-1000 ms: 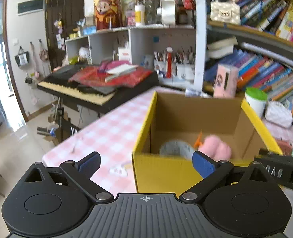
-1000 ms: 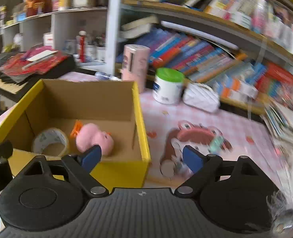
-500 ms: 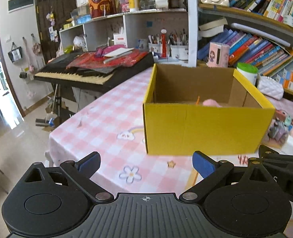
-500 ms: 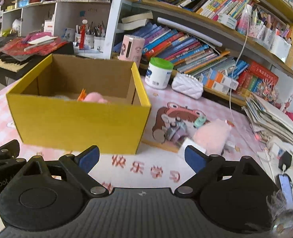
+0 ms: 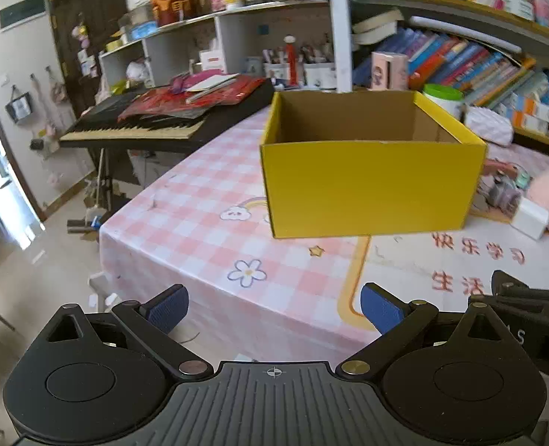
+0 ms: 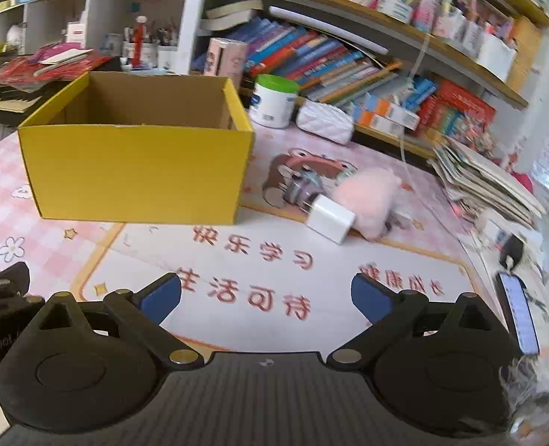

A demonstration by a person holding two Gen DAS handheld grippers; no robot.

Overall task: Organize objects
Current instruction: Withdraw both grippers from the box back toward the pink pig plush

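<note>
Left wrist view first: the left gripper [image 5: 274, 306] hangs over the near edge of the table [image 5: 207, 200], its blue pads spread wide with nothing between them. A second ago it was right up against the yellow box [image 5: 371, 186], looking down into it at a roll of tape and a pink toy; now the box stands well back on the pink checked cloth and only its bare cardboard inner walls show, the contents hidden below the front wall. The keyboard [image 5: 137, 126] beside the table sits in the same place as before.

From the right wrist view, the right gripper [image 6: 266, 295] has pulled back too. Its jaws are opening and hold nothing; between them lies only the printed mat with red characters. Earlier this view also looked into the box from close above. Now the box sits to the upper left, and things that were cropped or blurred are plain to see: a pink plush toy [image 6: 367, 195] just right of the box, a white charger block [image 6: 330, 219] touching its near side, a small grey toy [image 6: 300, 189] just behind them, and a phone [image 6: 517, 312] near the table's right edge. A green-lidded white jar [image 6: 274, 100] stands behind the box by the bookshelf.
</note>
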